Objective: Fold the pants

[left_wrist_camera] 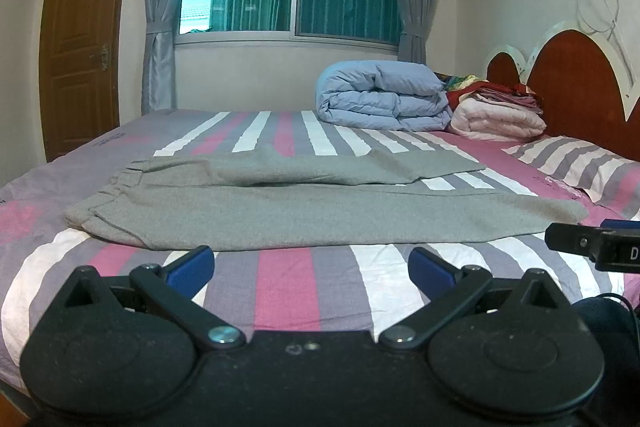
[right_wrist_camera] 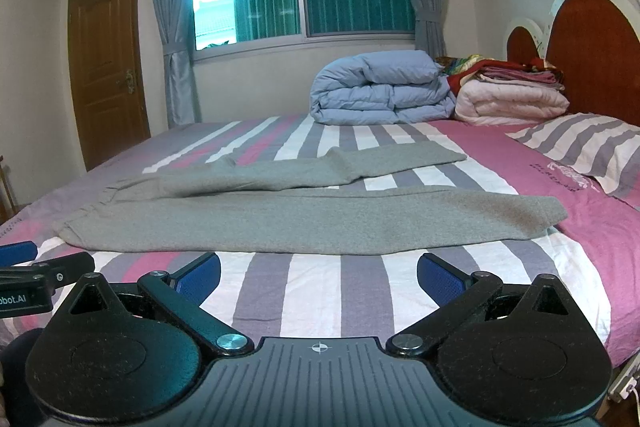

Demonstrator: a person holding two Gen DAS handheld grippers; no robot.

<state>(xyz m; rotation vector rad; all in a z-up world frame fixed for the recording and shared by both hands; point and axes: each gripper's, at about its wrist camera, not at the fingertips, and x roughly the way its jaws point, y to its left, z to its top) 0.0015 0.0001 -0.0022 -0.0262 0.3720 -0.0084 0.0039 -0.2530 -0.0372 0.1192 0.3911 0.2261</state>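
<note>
Both tools hover at the near edge of the bed, and nothing is gripped yet. The left gripper has its blue pads spread wide, empty, striped sheet showing between them. The right gripper is the same: jaws released, nothing between the fingers. Each tool peeks into the other's view at the frame edge.

The grey pants lie flat across the striped sheet just ahead, waistband to the left, two legs running out to the right. The near leg lies straight; the far leg angles away, with a strip of sheet showing between them toward the cuffs.

The step in hand looks like the first fold, leg onto leg. To do it well, the left tool would probably take the waistband's near corner and the right tool the near cuff, pinching only that leg's cloth and not the sheet below, then lifting together so the leg carries over evenly. The far leg's slant and the ripple near the crotch could leave the edges mismatched.

No containers appear here. Far back sit a folded blue duvet, a pale pink quilt beside it with folded cloth on top, and a striped pillow
</note>
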